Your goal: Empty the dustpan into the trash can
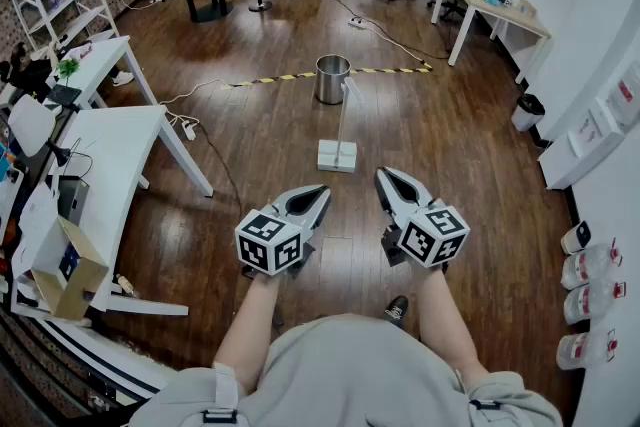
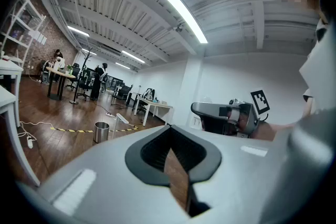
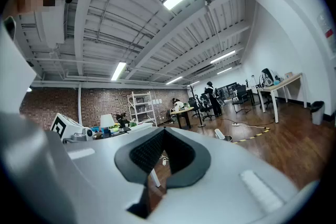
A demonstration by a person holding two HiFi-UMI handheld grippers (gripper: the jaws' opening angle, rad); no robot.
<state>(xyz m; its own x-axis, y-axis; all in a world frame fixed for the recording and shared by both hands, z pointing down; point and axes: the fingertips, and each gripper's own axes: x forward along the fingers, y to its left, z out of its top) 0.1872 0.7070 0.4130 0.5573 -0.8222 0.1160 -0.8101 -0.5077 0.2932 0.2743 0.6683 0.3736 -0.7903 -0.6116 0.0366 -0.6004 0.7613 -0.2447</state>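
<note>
- The room is an open office with a dark wood floor (image 1: 270, 130). White desks (image 1: 120, 140) stand along the left, and a strip of striped tape (image 1: 275, 77) runs across the boards.
- The dustpan (image 1: 337, 156) stands upright on the floor straight ahead. Its thin handle (image 1: 346, 110) rises towards the trash can (image 1: 332, 79), which stands just behind it on the tape line.
- The left tool (image 1: 318, 195) and the right tool (image 1: 385, 179) are held side by side near the body, well short of the dustpan. Both have their jaws together with nothing between them.
- The dustpan looks like light, stiff plastic. Its weight probably sits low in the pan, so it is likely to swing if gripped at the very top.
- A grip partway down the handle would give better control of the tilt. A second tool could steady the pan's back edge.
- Whether the pan holds anything cannot be seen from here. If it does, it needs to stay level until it is over the rim.
- The trash can looks like thin metal with an open top, and a knock may slide it.
</note>
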